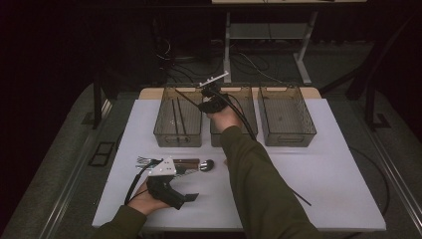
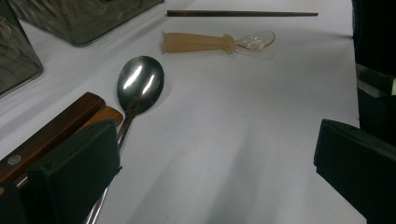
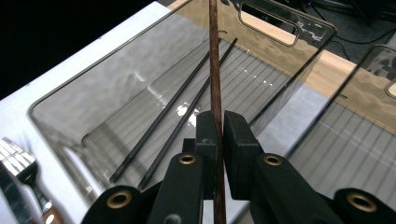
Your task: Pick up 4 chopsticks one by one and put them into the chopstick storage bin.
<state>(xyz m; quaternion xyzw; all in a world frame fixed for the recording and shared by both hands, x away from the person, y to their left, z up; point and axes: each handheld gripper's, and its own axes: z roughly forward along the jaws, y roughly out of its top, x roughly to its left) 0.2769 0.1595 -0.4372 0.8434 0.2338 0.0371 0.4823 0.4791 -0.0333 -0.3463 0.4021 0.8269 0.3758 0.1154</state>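
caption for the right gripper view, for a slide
Right gripper clamps a brown chopstick above the clear bin holding two dark chopsticks.

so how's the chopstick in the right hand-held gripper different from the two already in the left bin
The brown chopstick is pinched between the jaws of the right hand-held gripper and held above the left bin; the two chopsticks in the bin lie loose on its floor. It looks reddish-brown; they look near black. All three are thin straight sticks.
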